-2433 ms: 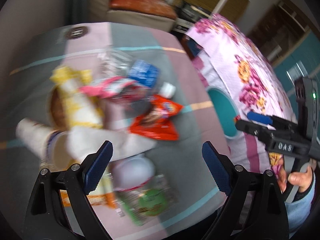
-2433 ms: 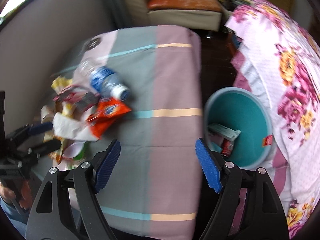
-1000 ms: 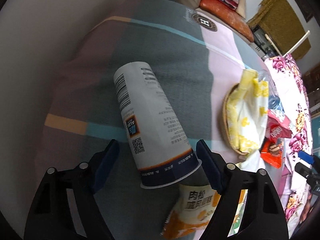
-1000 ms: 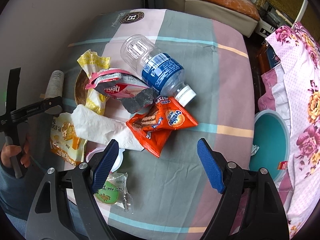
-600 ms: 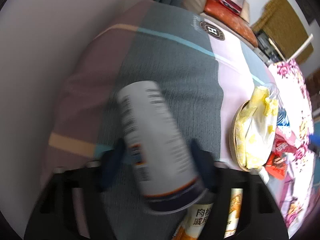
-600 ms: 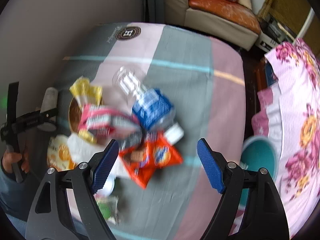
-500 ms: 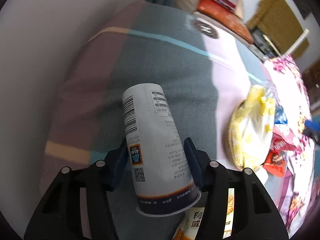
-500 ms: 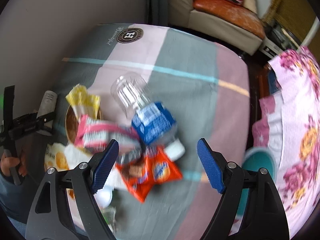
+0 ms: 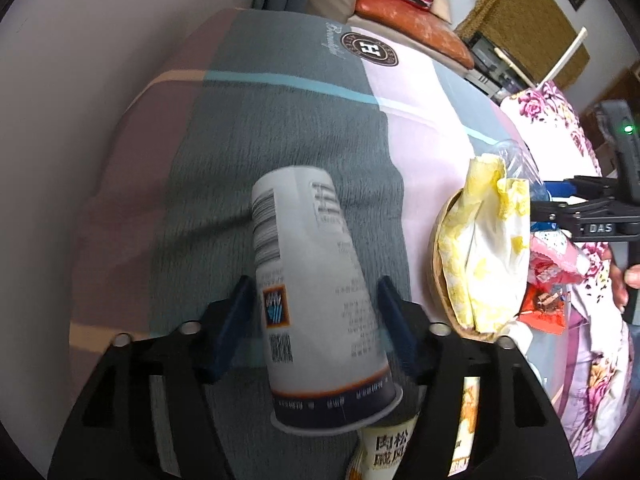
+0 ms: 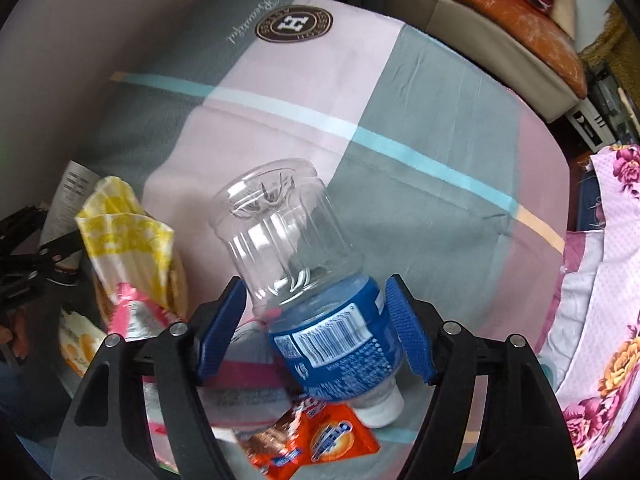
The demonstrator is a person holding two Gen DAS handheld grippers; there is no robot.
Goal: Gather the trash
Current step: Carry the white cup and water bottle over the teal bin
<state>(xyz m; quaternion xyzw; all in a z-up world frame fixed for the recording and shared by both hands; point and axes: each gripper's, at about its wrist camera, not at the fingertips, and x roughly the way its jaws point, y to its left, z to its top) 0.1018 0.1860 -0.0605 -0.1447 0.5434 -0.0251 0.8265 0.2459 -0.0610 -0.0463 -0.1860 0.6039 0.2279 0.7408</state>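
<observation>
1. the left claw [image 9: 312,320] straddles the paper cup [image 9: 316,300], which lies on its side on the surface [image 9: 280,140] to the left of the yellow wrapper [image 9: 484,248]. its jaws have just been opening with the cup between them, and the pads now look clear of the cup wall. if the hand lifts now, the cup likely stays behind or rolls away from the yellow wrapper.
2. the cup is thin and tapered. a hard squeeze could crush it, and a light one could let it slide out toward its narrow end.
3. the right claw [image 10: 314,328] is spread around the plastic bottle [image 10: 304,280], just to the right of the yellow wrapper. its jaws have just been closing, but neither pad presses on the bottle yet. the empty bottle is smooth and round, so an off-centre pinch could squirt it sideways.
4. the bottle rests on the pink packet [image 10: 136,316] and the orange packet [image 10: 320,440], both below the yellow wrapper. pulling it up could drag or scatter them.
5. both claws work either side of the yellow wrapper, so they could bump.
</observation>
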